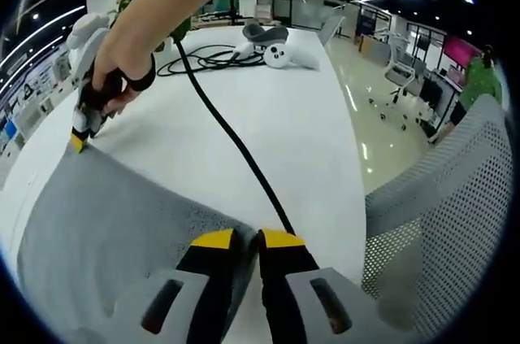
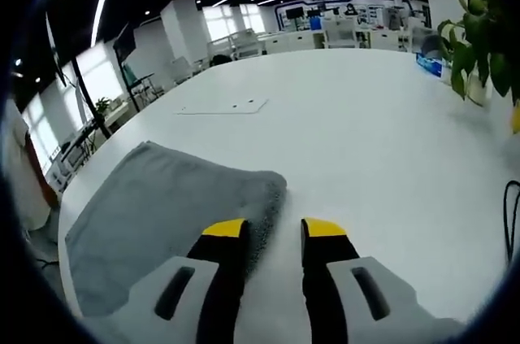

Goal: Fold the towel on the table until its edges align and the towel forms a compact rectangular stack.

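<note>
A grey towel (image 1: 106, 230) lies spread on the white table (image 1: 276, 124). In the left gripper view my left gripper (image 1: 248, 240) has its yellow-tipped jaws nearly together on the towel's near corner. A hand holds my right gripper (image 1: 79, 139) at the towel's far left corner, yellow tip touching the cloth. In the right gripper view the towel (image 2: 154, 206) reaches a rounded, thick corner just ahead of the right gripper (image 2: 274, 230). Its jaws stand apart, and the cloth edge lies against the inner side of the left jaw.
A black cable (image 1: 223, 124) runs across the table to coils at the back, beside a white headset and controllers (image 1: 276, 47). A grey mesh chair (image 1: 455, 214) stands off the table's right edge. A flat white panel (image 2: 221, 106) and a leafy plant (image 2: 479, 43) sit further off.
</note>
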The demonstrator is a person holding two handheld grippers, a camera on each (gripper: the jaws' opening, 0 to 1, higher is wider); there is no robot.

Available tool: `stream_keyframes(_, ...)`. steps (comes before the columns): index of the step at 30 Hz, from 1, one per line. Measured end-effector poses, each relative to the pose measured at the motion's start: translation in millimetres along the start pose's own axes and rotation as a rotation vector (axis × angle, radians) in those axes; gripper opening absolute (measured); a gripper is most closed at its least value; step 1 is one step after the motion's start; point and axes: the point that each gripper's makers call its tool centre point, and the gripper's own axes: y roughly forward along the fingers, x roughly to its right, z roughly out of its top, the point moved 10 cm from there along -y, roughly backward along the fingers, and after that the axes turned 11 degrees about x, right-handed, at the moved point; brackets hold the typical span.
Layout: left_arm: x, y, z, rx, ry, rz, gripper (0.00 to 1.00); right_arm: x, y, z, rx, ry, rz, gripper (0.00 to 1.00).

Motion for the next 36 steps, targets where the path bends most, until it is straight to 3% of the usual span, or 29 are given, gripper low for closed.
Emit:
stream_keyframes(6,0.8,0,-0.8,0.003,0.026,0.017,0.08,0,2,2.5,0.016,-0.002,-0.002,0.22)
stream_keyframes(13,-0.4,-1,-3.3,0.026,0.032,0.023,0.05,-3,8,-1.5,-0.001,0.007,0.026,0.04)
stream_keyframes(25,-3.9,-8,2.9,0.045,0.016,0.026,0.03,-6,0,7.6,0.001,0.053,0.023,0.01)
stream_keyframes(36,-6.9,-30,15.0,0.092,0.006,0.057,0.03,-14,-4,26.2,0.018,0.049,0.039,0.01)
